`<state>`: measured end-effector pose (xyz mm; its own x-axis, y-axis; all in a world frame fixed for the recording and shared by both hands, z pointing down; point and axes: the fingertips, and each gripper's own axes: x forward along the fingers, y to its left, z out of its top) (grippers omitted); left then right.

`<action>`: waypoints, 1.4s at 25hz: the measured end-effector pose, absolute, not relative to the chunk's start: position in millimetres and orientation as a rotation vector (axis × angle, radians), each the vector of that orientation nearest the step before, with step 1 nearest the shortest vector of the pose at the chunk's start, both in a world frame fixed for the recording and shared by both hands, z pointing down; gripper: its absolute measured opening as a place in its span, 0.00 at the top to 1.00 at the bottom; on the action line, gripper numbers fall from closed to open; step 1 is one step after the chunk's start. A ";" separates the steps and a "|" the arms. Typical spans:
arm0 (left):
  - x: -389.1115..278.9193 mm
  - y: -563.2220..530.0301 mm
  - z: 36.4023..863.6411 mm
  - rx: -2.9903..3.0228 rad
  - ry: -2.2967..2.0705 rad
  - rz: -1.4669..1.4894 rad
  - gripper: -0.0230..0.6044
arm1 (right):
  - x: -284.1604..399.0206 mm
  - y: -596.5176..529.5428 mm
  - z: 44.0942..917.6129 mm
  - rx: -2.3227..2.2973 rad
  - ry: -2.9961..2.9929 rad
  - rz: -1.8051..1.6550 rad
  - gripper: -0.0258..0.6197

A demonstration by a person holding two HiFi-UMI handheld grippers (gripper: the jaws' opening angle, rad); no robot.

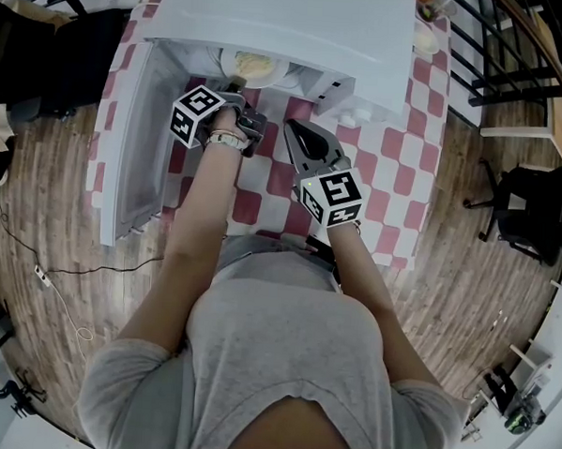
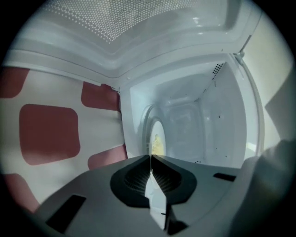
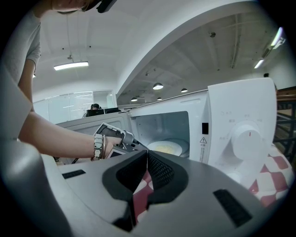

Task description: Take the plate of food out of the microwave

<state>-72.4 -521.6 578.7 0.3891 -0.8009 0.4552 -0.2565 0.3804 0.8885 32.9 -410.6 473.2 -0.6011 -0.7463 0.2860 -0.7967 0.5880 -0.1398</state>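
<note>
Nearest the person, the right hand-held gripper (image 1: 292, 127) hung over the checked cloth (image 1: 264, 185) on the bench (image 1: 402, 155), just in front of the microwave (image 1: 301, 23). Its jaws were pressed together on nothing; only cloth showed through the slit behind them.

A little farther in, the left hand-held gripper (image 1: 235, 83) reached into the microwave's open mouth. It was rolled onto its side, so that one jaw lay above the other. Those jaws were also pressed together, and their tips sat right at the near rim of the plate (image 2: 156, 136). They looked to be pinching that rim, though the tips themselves covered the contact, so the hold is likely rather than certain.

The plate lay flat on the floor of the cavity, inside the microwave, with pale yellow food (image 1: 255, 65) heaped on it. The door (image 1: 125, 145) stood swung wide to the person's left, well clear of the way out.

The step in hand was the grasp — the plate had not yet been drawn out. The next move probably called for a slow, level pull straight back over the sill. A thin pinch at one edge could let the far side dip and the food slide. The idle right hand-held gripper could steady the opposite rim once the plate cleared the opening.
</note>
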 end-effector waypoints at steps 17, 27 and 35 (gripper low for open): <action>-67.0 -514.1 581.2 1.254 -1.104 -0.667 0.95 | 41.2 -398.6 476.7 1.253 -2.612 0.372 0.92; -60.9 -525.2 582.1 1.263 -1.082 -0.645 0.94 | 43.7 -398.8 479.2 1.240 -2.613 0.380 0.92; -62.4 -514.6 566.2 1.307 -1.037 -0.711 0.95 | 41.5 -396.7 477.3 1.237 -2.628 0.380 0.92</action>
